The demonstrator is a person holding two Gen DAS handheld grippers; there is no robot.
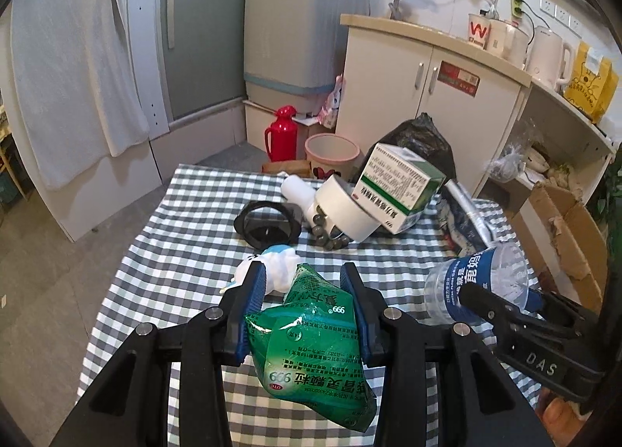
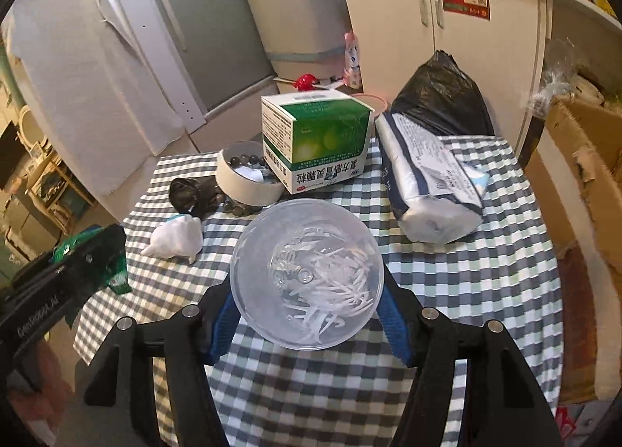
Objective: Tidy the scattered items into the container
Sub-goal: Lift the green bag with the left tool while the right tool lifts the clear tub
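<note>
My left gripper [image 1: 303,272] is shut on a green sachet pack [image 1: 311,338], held above the near part of the checked table. My right gripper [image 2: 309,291] is shut on a clear round jar [image 2: 307,272] of white cotton swabs; in the left wrist view the jar [image 1: 478,283] shows a blue label. A white round container [image 2: 248,178] stands at the table's far side with dark beads [image 2: 243,159] in it and beside it. A green-and-white medicine box [image 2: 315,139] leans on its rim. A white plush toy [image 2: 177,239] lies near the left gripper [image 2: 105,252].
A tissue pack [image 2: 431,182] lies at the right of the table, with a black rubbish bag [image 2: 439,97] behind it. A black ring-shaped item [image 1: 268,223] and a white bottle [image 1: 297,190] lie near the container. Cardboard boxes [image 2: 583,182] stand to the right, cabinets [image 2: 447,19] beyond.
</note>
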